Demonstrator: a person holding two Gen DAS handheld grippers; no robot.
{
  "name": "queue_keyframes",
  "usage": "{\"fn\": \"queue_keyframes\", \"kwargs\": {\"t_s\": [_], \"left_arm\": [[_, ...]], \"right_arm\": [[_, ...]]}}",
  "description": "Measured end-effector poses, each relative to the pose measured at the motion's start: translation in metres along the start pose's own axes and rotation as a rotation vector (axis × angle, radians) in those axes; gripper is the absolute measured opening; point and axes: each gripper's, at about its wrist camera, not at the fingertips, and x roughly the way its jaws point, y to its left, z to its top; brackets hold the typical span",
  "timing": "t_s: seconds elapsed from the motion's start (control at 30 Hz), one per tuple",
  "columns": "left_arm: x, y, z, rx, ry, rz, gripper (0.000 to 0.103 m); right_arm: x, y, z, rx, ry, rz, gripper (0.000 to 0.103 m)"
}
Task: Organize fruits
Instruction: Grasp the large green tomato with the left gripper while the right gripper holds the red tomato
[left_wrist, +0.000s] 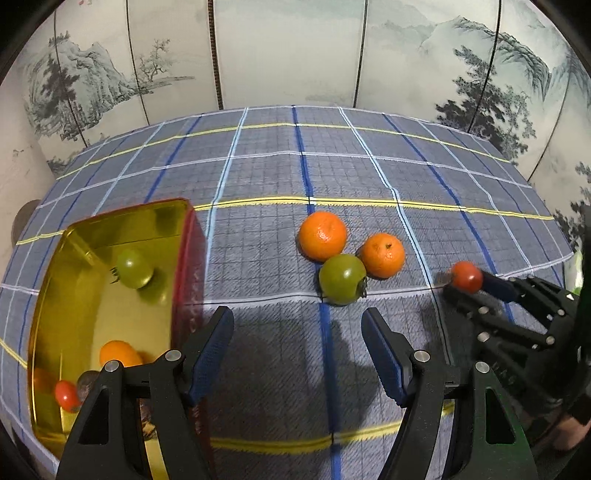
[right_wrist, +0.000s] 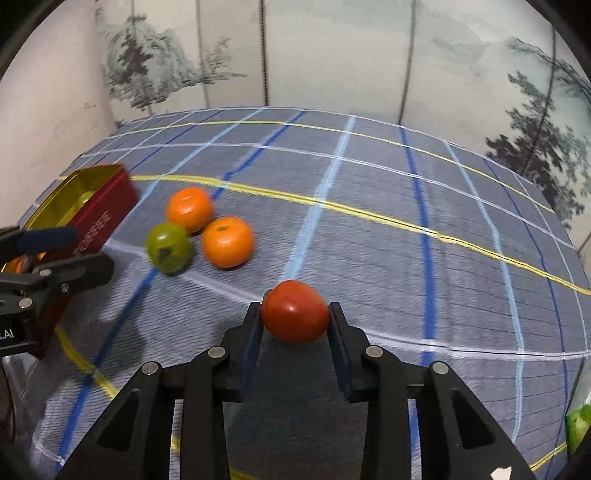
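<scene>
Between the right gripper's (right_wrist: 294, 317) closed fingers sits a red tomato (right_wrist: 294, 311), its underside hidden. Left gripper (left_wrist: 297, 332) hangs open and empty beside the tin (left_wrist: 110, 221), whose near end is cut off behind it.

The right gripper (right_wrist: 294, 314) pinches a red tomato (right_wrist: 294, 311) between its two blue-padded fingers (right_wrist: 253, 332), above a blue plaid tablecloth (right_wrist: 388, 221) crossed by yellow, white and dark blue lines. Farther off to the left, two oranges (right_wrist: 189, 208) (right_wrist: 228, 242) and a green tomato (right_wrist: 169, 248) huddle together touching, and beyond them stands a red tin with a gold inside (right_wrist: 99, 206), lettered on its side. At the left edge the left gripper (right_wrist: 74, 251) reaches in with its jaws apart, and a painted folding screen (right_wrist: 332, 55) of pines and mountains backs the table.
</scene>
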Motion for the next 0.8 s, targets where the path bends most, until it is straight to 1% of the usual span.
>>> {"fn": "queue_keyframes", "kwargs": {"t_s": [0.13,0.33,0.57,0.63,0.8], "left_arm": [[0.013,-0.002,0.005,-0.010,0.020,-0.016,0.072],[0.024,-0.007,0.012,-0.021,0.031,-0.039,0.072],[0.036,-0.020,0.021,-0.005,0.042,-0.054,0.072],[0.040,-0.021,0.022,-0.008,0.045,-0.065,0.069],[0.047,-0.025,0.023,-0.002,0.057,-0.076,0.054]], "right_arm": [[0.004,-0.019,0.001,0.037,-0.004,-0.036,0.032],[0.011,-0.038,-0.001,0.078,0.010,-0.053,0.032],[0.011,-0.040,-0.001,0.085,0.012,-0.050,0.033],[0.011,-0.041,-0.001,0.087,0.011,-0.048,0.033],[0.010,-0.042,-0.002,0.092,0.010,-0.040,0.033]]}}
